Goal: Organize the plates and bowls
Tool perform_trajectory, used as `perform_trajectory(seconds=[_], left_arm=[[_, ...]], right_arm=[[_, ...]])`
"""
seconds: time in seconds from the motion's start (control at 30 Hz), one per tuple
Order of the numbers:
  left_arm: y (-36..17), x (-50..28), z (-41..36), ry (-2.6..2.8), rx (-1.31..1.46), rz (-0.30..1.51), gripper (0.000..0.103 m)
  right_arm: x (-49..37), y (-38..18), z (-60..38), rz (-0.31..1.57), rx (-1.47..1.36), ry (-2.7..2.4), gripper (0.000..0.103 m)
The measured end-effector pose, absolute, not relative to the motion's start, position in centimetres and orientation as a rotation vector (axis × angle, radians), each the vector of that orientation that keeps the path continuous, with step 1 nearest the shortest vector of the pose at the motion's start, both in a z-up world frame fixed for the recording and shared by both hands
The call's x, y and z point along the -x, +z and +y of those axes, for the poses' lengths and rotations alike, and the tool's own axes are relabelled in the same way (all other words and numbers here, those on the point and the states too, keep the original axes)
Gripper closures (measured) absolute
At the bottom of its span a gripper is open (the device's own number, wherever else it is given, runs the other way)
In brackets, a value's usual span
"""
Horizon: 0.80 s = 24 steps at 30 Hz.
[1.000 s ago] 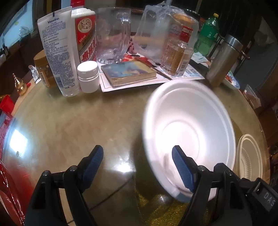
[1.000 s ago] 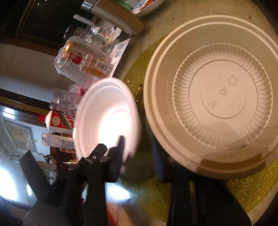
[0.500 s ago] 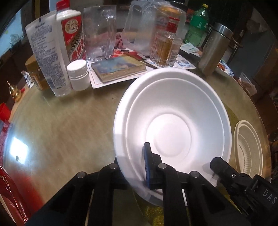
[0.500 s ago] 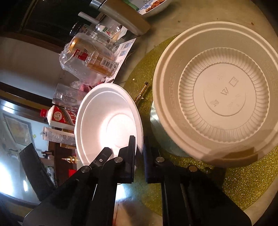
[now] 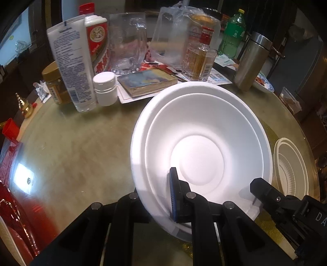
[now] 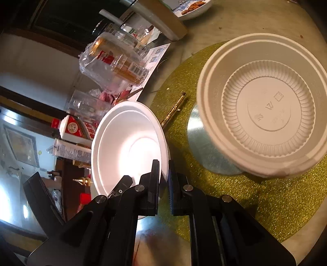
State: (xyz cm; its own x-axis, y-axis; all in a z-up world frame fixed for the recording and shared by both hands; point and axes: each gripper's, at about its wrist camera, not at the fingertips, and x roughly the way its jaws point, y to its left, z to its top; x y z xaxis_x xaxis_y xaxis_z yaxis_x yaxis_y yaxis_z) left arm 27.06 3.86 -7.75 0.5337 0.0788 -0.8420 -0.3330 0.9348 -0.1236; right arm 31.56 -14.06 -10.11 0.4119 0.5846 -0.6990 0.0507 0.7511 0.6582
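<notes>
A white foam bowl [image 5: 200, 147] hangs tilted over the round table [image 5: 71, 147]. My left gripper [image 5: 161, 190] is shut on its near rim, one blue pad inside the bowl and the other finger hidden behind the wall. My right gripper [image 6: 163, 169] is shut on the same bowl's [image 6: 126, 143] rim; its black tip [image 5: 257, 184] shows at the bowl's right edge in the left wrist view. A cream ribbed plastic bowl [image 6: 265, 106] stands on a gold glitter mat [image 6: 245, 204], to the right of the held bowl, and appears small in the left wrist view [image 5: 290, 165].
Behind the bowl stand a lotion tube [image 5: 69, 67], a red-and-white bottle [image 5: 97, 41], a glass mug [image 5: 127, 45], a white jar [image 5: 104, 88], a book [image 5: 147, 81], a steel flask [image 5: 251, 61] and a patterned dish [image 6: 192, 8]. A gold pen [image 6: 173, 110] lies on the mat.
The white bowl came left between my left gripper's fingers, which closed on its near rim. My right gripper tightened on the rim and lifted slightly.
</notes>
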Motion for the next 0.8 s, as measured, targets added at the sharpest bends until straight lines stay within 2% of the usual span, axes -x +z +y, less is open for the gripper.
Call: perform_trajectory(seconds=[0.37,0.8], left_arm=[[-6.7,-24.9,4.2,0.25,0.277,0.965,0.092],[-4.8,-20.3,0.4,0.169,0.204,0.907,0.092]], right_arm=[[-28.7,-9.3,-14.0,1.098,-0.634,0.366,0.096],[-22.1,-7.2,-18.0,1.023,-0.656,0.316,0.095]])
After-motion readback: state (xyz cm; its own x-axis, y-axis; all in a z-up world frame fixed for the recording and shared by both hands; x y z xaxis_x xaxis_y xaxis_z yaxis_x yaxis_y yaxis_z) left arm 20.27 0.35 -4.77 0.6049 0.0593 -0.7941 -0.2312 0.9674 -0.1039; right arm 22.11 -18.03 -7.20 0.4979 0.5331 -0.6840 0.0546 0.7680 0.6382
